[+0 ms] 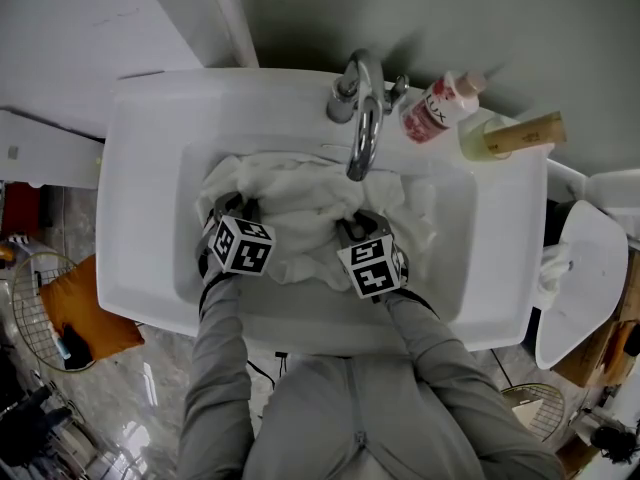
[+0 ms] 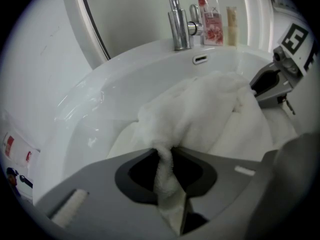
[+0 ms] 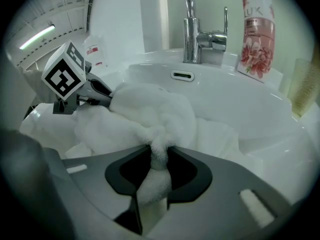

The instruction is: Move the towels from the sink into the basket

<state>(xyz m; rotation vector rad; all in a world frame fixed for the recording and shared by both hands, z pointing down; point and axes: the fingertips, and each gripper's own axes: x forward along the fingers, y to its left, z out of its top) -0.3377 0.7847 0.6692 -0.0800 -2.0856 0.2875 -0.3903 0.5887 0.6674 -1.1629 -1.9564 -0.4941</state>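
White towels [image 1: 300, 213] lie heaped in the basin of the white sink [image 1: 150, 138], under the tap. My left gripper [image 1: 232, 211] is down in the left side of the heap, shut on a pinched fold of towel [image 2: 165, 169]. On the right of the heap my right gripper [image 1: 362, 230] is likewise shut on a bunched fold of towel [image 3: 157, 156]. In the left gripper view the towel [image 2: 210, 109] rises in a soft mound beyond the jaws. Both grippers' fingertips are buried in cloth in the head view.
The chrome tap [image 1: 362, 118] arches over the heap. A pink soap bottle [image 1: 440, 106] and a yellowish bottle [image 1: 505, 136] lie on the sink's back right rim. A wire basket [image 1: 35, 318] holding an orange cloth stands on the floor, lower left. A white toilet [image 1: 580, 278] is to the right.
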